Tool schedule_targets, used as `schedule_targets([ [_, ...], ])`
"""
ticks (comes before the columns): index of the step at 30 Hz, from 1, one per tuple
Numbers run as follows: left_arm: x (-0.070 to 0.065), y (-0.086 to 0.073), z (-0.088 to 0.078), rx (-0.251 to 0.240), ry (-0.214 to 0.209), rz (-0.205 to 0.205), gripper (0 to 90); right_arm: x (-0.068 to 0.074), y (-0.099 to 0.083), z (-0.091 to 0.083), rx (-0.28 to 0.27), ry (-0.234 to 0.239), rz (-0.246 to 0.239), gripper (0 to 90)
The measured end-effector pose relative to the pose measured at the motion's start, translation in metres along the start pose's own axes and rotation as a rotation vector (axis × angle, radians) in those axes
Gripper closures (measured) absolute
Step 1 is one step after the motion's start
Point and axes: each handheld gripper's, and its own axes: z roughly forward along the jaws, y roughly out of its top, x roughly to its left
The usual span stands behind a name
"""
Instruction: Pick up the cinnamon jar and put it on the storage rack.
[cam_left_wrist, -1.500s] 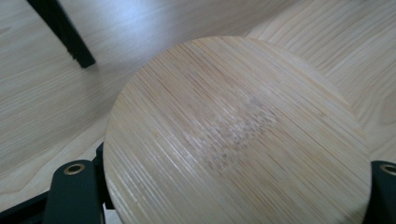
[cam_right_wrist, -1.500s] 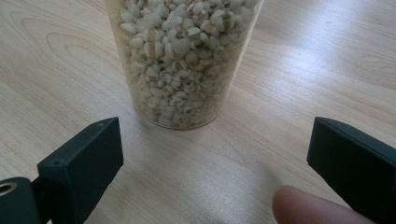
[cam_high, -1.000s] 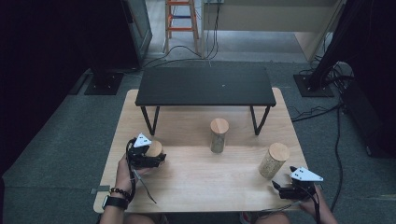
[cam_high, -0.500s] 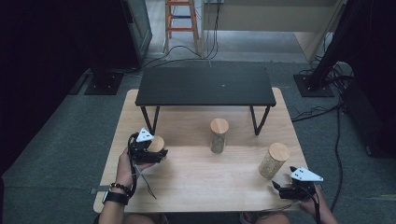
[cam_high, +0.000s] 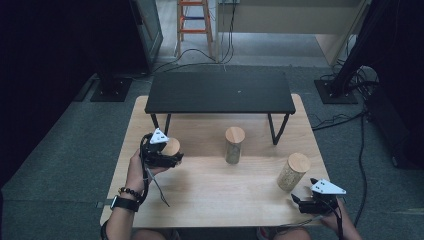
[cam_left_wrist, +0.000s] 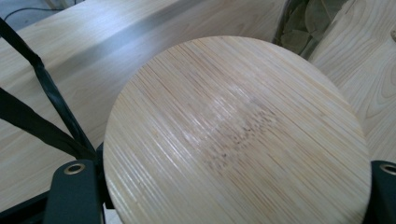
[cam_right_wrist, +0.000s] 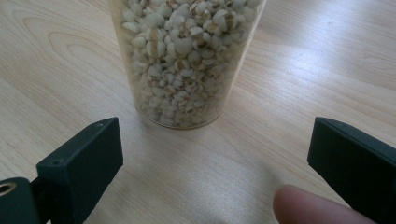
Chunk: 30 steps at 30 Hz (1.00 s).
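Three clear jars with round bamboo lids are on the pale wooden table (cam_high: 210, 195). My left gripper (cam_high: 169, 158) is shut on the left jar (cam_high: 172, 146) and holds it just above the table. In the left gripper view its lid (cam_left_wrist: 233, 135) sits between the black fingers (cam_left_wrist: 74, 191). The middle jar (cam_high: 234, 145) stands in front of the black bench. My right gripper (cam_high: 298, 200) rests open near the table's front right edge, just short of the right jar (cam_high: 293, 172). That jar (cam_right_wrist: 187, 60) is full of pale grains and stands beyond my open right gripper (cam_right_wrist: 215, 158), untouched.
A low black bench (cam_high: 220, 92) stands across the back of the table. A person's fingertip (cam_right_wrist: 303, 205) shows beside the right jaw. Cables, a ladder (cam_high: 194, 20) and stands lie on the floor beyond the table.
My left gripper has risen with the left jar and drifted a little toward the black bench. The right gripper and the other two jars have stayed put.
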Motion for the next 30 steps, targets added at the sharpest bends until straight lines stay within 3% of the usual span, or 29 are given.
schedule_targets([
  [12,0.002,0.022,-0.003,0.005,-0.009,0.021,25.8,0.001,0.0,0.0,0.0,-0.005,0.006,2.7],
  [30,0.003,0.043,-0.009,0.006,-0.005,0.048,25.8,0.0,0.0,0.0,0.003,-0.005,0.01,2.5],
])
